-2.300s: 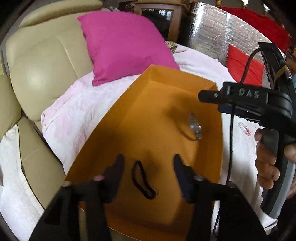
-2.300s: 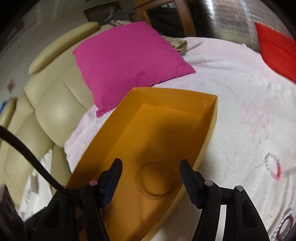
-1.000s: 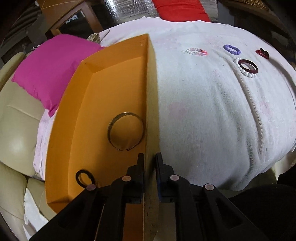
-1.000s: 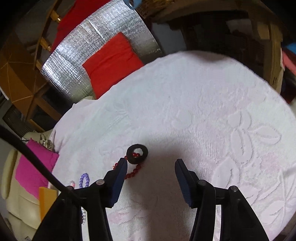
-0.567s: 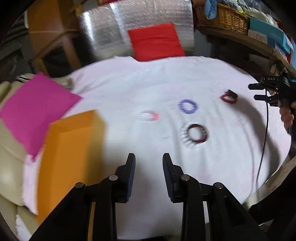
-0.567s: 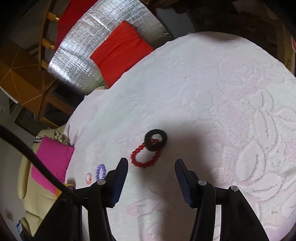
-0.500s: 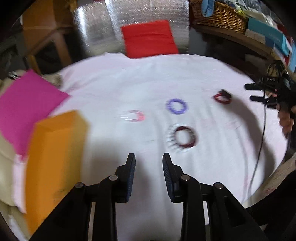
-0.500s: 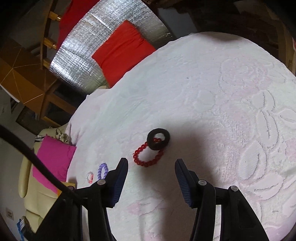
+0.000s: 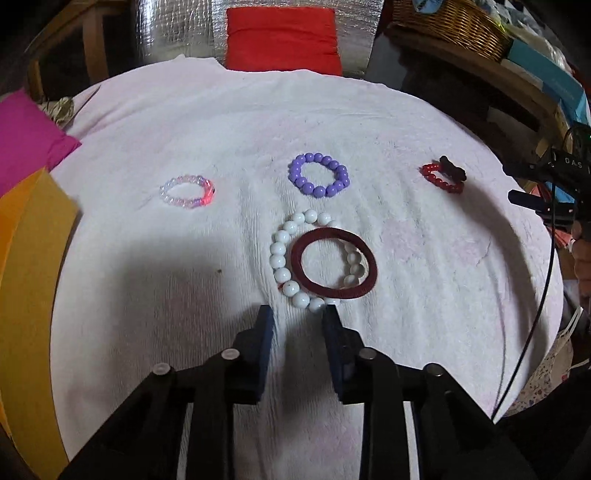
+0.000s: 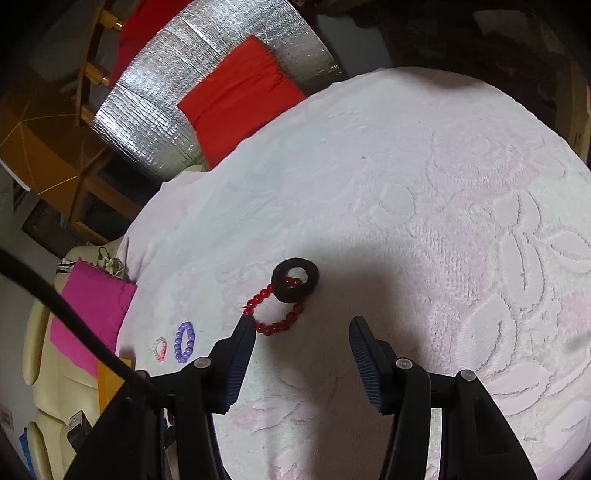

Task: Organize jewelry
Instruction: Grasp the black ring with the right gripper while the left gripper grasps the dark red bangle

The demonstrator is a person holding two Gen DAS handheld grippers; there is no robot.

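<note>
On the white cloth, a white bead bracelet [image 9: 282,260] lies under a dark red hair band [image 9: 333,263], just ahead of my open, empty left gripper [image 9: 298,317]. Beyond lie a purple bead bracelet [image 9: 318,180], a pink bead bracelet [image 9: 187,191], and a red bead bracelet [image 9: 441,180] with a black hair tie [image 9: 451,170] on it. In the right wrist view my open, empty right gripper [image 10: 301,332] hovers just short of the red bracelet [image 10: 277,314] and black tie [image 10: 294,280]. The orange box [image 9: 26,280] is at the left.
A magenta pillow [image 9: 26,136] lies at the far left, a red cushion [image 9: 282,37] against silver foil at the back. A wicker basket [image 9: 450,26] and shelves stand at the back right. The cloth's edge drops off at the right.
My left gripper let go of the orange box wall, opened, and swung right to the white bracelet and red band. My right gripper left the box and closed in on the red bracelet.
</note>
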